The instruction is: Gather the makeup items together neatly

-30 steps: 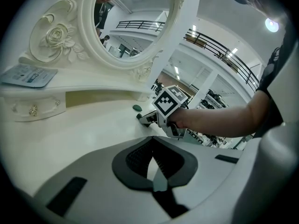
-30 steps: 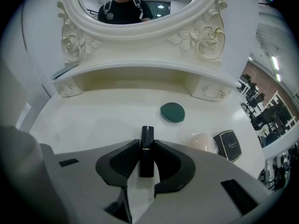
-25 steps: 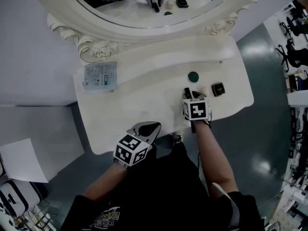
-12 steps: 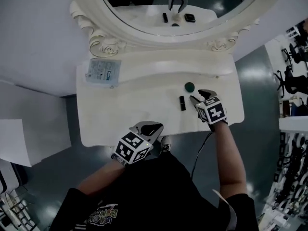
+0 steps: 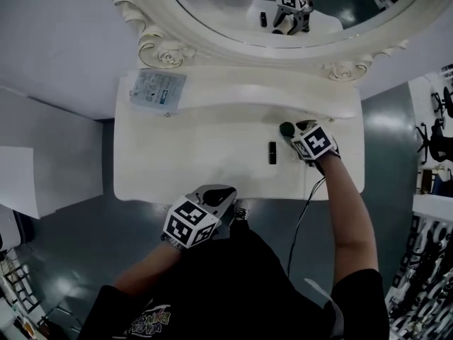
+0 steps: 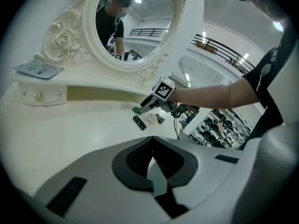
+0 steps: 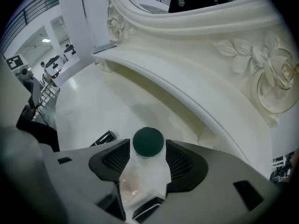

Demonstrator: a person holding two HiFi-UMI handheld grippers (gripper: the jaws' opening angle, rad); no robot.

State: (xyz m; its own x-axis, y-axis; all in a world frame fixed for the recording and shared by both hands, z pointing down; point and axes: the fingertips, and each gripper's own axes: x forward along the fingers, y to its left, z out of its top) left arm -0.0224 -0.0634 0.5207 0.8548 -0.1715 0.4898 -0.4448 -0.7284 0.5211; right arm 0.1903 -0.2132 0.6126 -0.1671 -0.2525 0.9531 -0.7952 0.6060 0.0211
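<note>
A round dark green jar (image 5: pixel 285 129) stands near the back of the white vanity table (image 5: pixel 191 161). My right gripper (image 5: pixel 294 127) points steeply down over it. In the right gripper view the green jar (image 7: pixel 148 141) sits between the fingertips of the right gripper (image 7: pixel 147 149), whose jaws have just been opening and are not pressing on it. A black lipstick tube (image 5: pixel 272 151) lies just left of it. In the left gripper view a clear item (image 6: pixel 151 120) and a black compact (image 6: pixel 160 118) lie under the right gripper (image 6: pixel 150 102). My left gripper (image 5: pixel 218 190) hovers shut and empty at the table's front edge.
A flat blue-printed packet (image 5: pixel 157 91) lies on the raised shelf at the back left. The oval mirror (image 5: pixel 283 6) with its carved frame rises behind the shelf. The table's right edge is close to the right arm. A cable hangs from the right gripper.
My right gripper left the lipstick lying on the table, swung right, then moved back to the green jar with wider jaws. The left gripper has barely shifted.
</note>
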